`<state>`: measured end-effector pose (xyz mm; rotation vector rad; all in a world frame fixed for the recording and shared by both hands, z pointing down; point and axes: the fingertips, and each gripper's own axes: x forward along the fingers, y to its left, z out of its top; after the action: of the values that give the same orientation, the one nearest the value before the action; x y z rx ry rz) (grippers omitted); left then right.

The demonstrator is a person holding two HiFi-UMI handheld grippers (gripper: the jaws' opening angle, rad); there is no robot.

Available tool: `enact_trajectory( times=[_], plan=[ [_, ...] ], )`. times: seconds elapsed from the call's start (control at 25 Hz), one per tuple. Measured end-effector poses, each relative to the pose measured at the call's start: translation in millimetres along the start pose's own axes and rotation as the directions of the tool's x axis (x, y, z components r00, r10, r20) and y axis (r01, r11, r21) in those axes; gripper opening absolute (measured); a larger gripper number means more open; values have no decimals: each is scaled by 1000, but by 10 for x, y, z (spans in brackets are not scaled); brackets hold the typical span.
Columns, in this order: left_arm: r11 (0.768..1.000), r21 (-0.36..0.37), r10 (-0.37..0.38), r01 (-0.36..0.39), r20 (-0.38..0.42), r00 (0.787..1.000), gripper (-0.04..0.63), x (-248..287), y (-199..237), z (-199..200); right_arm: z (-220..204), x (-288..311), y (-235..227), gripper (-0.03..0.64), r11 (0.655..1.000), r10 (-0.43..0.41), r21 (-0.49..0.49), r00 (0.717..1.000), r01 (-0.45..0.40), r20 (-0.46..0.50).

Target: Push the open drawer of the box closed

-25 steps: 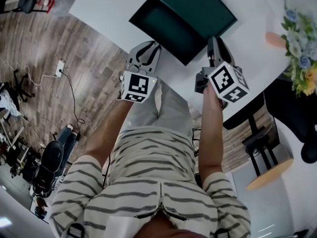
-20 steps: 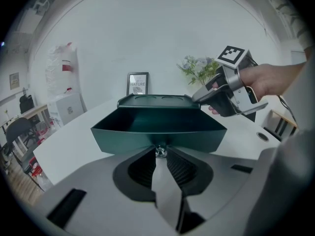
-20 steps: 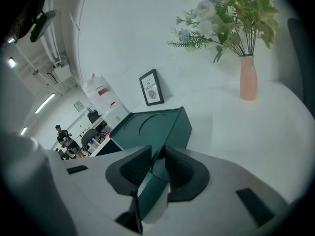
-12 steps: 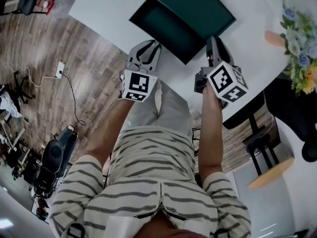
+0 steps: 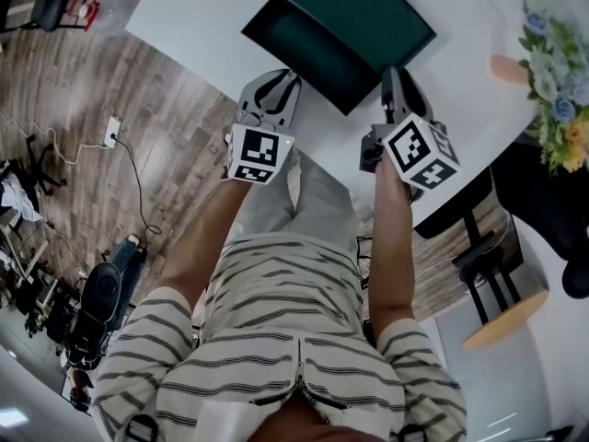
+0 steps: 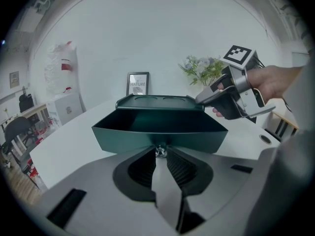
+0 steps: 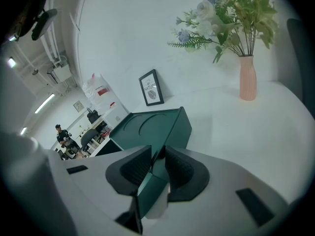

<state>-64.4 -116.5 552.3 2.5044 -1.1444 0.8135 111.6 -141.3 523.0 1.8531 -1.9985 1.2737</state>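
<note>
A dark green box (image 5: 373, 12) stands on the white table (image 5: 202, 17), its drawer (image 5: 304, 49) pulled out toward me. In the left gripper view the drawer's front wall (image 6: 157, 134) fills the middle, and a small silver knob (image 6: 160, 151) sits between the fingertips of my left gripper (image 6: 160, 156), which is shut on it. My right gripper (image 5: 392, 74) is at the box's right front corner. In the right gripper view a thin green wall of the box (image 7: 152, 127) runs between the pads of the right gripper (image 7: 157, 157), which close on it.
A pink vase of flowers (image 7: 247, 80) stands at the table's far right and a small framed picture (image 7: 151, 88) behind the box. The table's near edge runs just behind both grippers. A black chair (image 5: 479, 247) stands by my right side, above a wooden floor with cables (image 5: 120, 145).
The left gripper has edged slightly toward the drawer. Nothing else has visibly changed.
</note>
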Motion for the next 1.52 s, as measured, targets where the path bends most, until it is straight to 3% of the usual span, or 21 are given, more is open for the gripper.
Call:
enact_trajectory(
  times=[1.52],
  plan=[
    [999, 29, -28, 27, 13, 1000, 69, 319, -7, 220, -1, -1, 1, 101, 1000, 11, -1, 1000, -11, 3]
  ],
)
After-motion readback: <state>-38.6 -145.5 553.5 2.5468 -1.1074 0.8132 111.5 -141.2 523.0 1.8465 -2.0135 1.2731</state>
